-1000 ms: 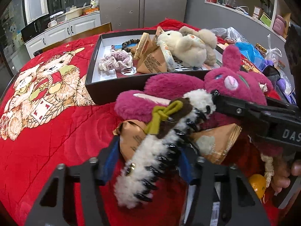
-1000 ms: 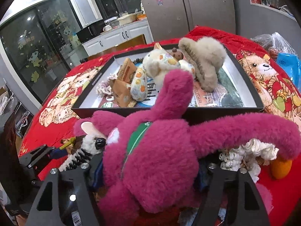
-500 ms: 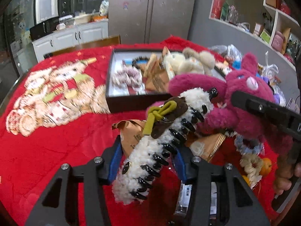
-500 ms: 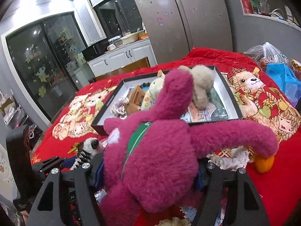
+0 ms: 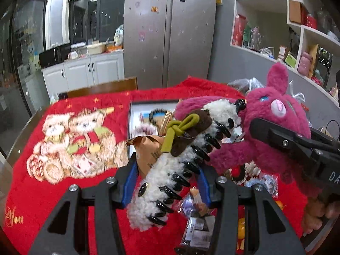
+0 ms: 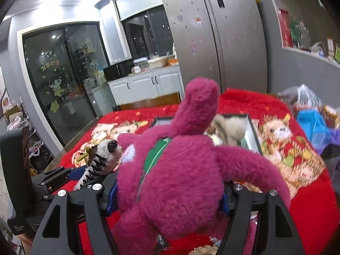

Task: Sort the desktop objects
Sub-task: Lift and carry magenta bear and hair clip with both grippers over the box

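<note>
Fluffy white and set with black teeth, a hair claw (image 5: 176, 165) sits clamped between the fingers of the left gripper (image 5: 167, 182), clear of the red cloth (image 5: 53, 193) on the surface. The right gripper (image 6: 167, 197) has its fingers closed on the body of a magenta plush (image 6: 180, 182), which hangs just right of the claw with one ear up. Both are in the air on the near side of the black tray (image 5: 130, 127), which lies farther back at mid-surface. The tray already holds a beige plush (image 6: 229, 129), a bead bracelet (image 5: 156, 114) and some other small pieces too blurred to name, so part of the sorting looks done. What remains, as a judgement, is to carry the claw and the magenta plush over the near rim and release them inside. More is left after that: snack packets (image 5: 197, 227), a brown paper pouch (image 5: 148, 150) and a few small trinkets lie on the cloth below the grippers. Bags (image 6: 312, 125) at the far right may or may not belong to the task.
</note>
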